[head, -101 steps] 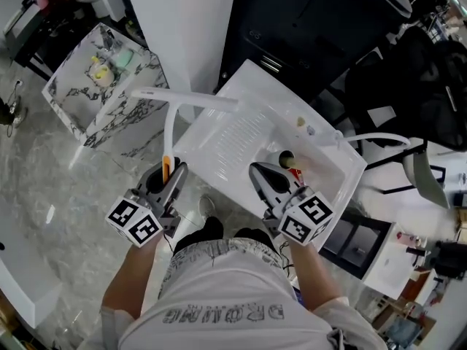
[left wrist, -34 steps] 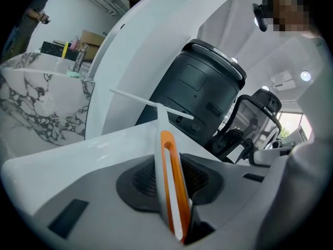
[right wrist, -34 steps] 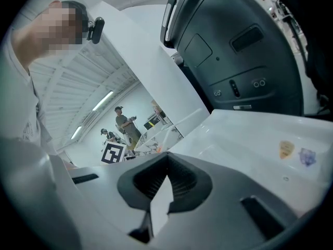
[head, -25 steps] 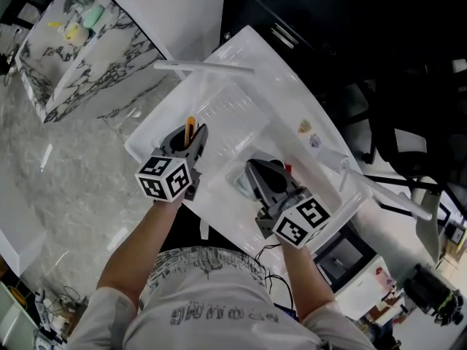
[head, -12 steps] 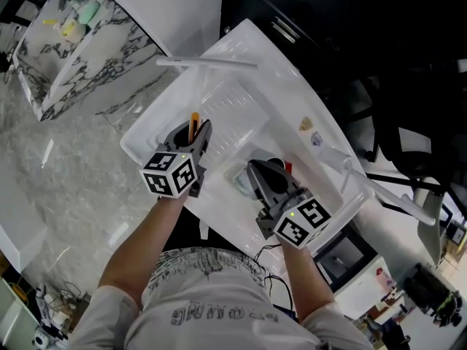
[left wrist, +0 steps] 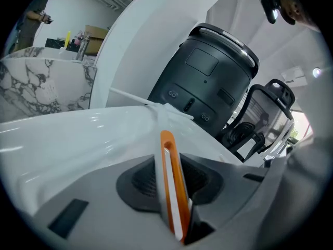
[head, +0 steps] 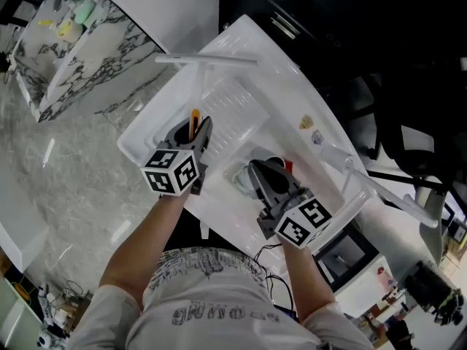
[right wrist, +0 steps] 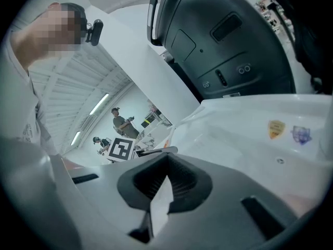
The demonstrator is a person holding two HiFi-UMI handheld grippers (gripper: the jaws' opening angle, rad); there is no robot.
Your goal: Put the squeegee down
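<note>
Nearest to me, at about nine o'clock in the head view, my left gripper (head: pixel 195 138) has its jaws partly closed on the orange end of the squeegee (left wrist: pixel 172 187); its own view shows the handle pinched upright between the dark pads, so the hold looks firm. At four o'clock my right gripper (head: pixel 264 177) hangs low over the white sink (head: pixel 292 100) with its jaws drawn close together. A pale sliver shows between them (whether that is something held or just the white basin seen through the gap, I cannot tell). From my left jaws the squeegee's pale shaft runs away toward twelve o'clock over the ridged draining part of the sink. Its long white blade (head: pixel 208 62) lies crosswise near the sink's far rim; I cannot tell if it touches the rim or floats just above it. Beyond that, at ten o'clock, stands a marble-patterned cabinet (head: pixel 80 46), and at one o'clock a dark rounded machine (left wrist: pixel 208 82). As I judge it, the task is not yet done: the squeegee is over a fair resting place but is in my grip. What is left is to lower it until it lies flat, open the left jaws and draw that gripper back.
</note>
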